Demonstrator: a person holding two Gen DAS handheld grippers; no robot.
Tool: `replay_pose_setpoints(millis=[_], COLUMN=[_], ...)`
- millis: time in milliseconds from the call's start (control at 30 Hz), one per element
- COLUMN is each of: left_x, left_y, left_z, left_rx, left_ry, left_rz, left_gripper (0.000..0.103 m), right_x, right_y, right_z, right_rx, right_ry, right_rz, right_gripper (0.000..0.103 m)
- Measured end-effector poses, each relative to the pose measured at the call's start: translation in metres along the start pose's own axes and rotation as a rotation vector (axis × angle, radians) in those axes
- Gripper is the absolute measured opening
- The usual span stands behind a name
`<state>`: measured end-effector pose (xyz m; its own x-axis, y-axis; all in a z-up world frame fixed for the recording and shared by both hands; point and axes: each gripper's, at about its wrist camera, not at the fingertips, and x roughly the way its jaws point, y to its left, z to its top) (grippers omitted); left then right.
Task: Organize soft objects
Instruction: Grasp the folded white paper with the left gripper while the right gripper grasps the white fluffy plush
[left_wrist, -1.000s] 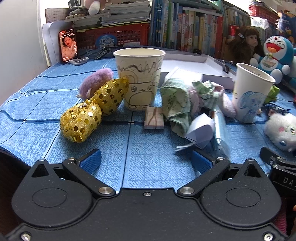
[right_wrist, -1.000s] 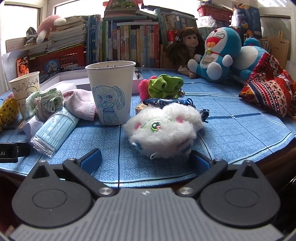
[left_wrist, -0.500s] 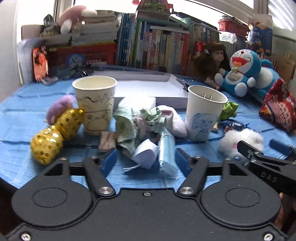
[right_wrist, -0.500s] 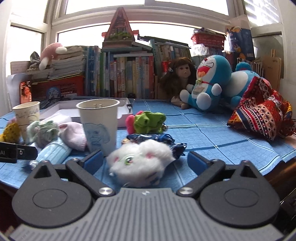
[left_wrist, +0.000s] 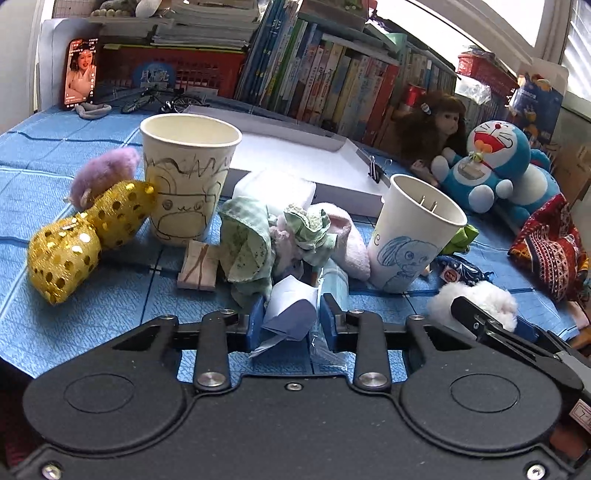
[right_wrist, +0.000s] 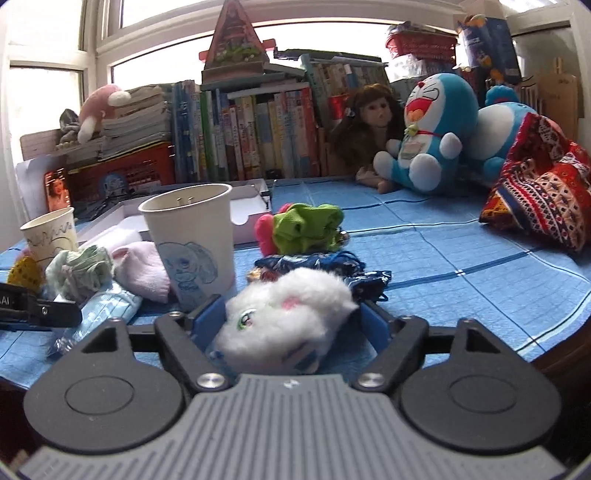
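**Between the pads: folded paper and a white plush**

Between the left hand-held gripper's (left_wrist: 291, 326) closing jaws sits a folded white paper (left_wrist: 291, 310), pads pressing it. Right hand-held gripper (right_wrist: 286, 325) closes around the white plush toy (right_wrist: 288, 314) on the blue table (right_wrist: 461, 251).

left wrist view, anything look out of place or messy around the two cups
Yes. Between the left cup and the dog-drawing cup, a heap of crumpled green cloth, a pink sock and a face mask lies loose on the table instead of sorted. A gold sequinned pouch leans against the left cup.
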<state>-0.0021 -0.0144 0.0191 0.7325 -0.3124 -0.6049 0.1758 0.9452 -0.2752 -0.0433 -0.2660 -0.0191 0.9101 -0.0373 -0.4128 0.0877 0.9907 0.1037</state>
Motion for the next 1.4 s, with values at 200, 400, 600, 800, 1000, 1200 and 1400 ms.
replay_pose_setpoints(millis=[200,400,600,800,1000,1200,1400], left_x=[-0.018,-0.034,-0.039,-0.022,-0.015,-0.036,-0.056], left_y=[-0.002,-0.001,0.001,0.001,0.005,0.011,0.024], left_z=[0.004,0.006,0.007,-0.004,-0.007,0.009,0.028], left_rx=[0.017,0.029,0.037,0.063,0.026,0.016,0.006], left_ry=[-0.032,-0.055,-0.058,0.003,0.018,-0.040,-0.090], left_rz=[-0.021,-0.041,-0.057,-0.033,-0.032,-0.049,-0.063], left_gripper=[0.030,0.029,0.027,0.028,0.027,0.025,0.025], right_x=[-0.010,-0.020,-0.029,-0.021,-0.028,-0.029,-0.027], right_y=[0.007,0.005,0.006,0.001,0.004,0.001,-0.006], right_z=[0.002,0.009,0.014,0.006,0.008,0.016,0.021], right_rx=[-0.020,-0.004,-0.020,0.017,-0.019,-0.003,0.036], right_ry=[-0.004,-0.016,-0.036,0.020,-0.008,-0.019,-0.023], right_rz=[0.030,0.043,0.045,0.028,0.019,0.014,0.013], right_gripper=[0.060,0.056,0.056,0.056,0.056,0.056,0.056])
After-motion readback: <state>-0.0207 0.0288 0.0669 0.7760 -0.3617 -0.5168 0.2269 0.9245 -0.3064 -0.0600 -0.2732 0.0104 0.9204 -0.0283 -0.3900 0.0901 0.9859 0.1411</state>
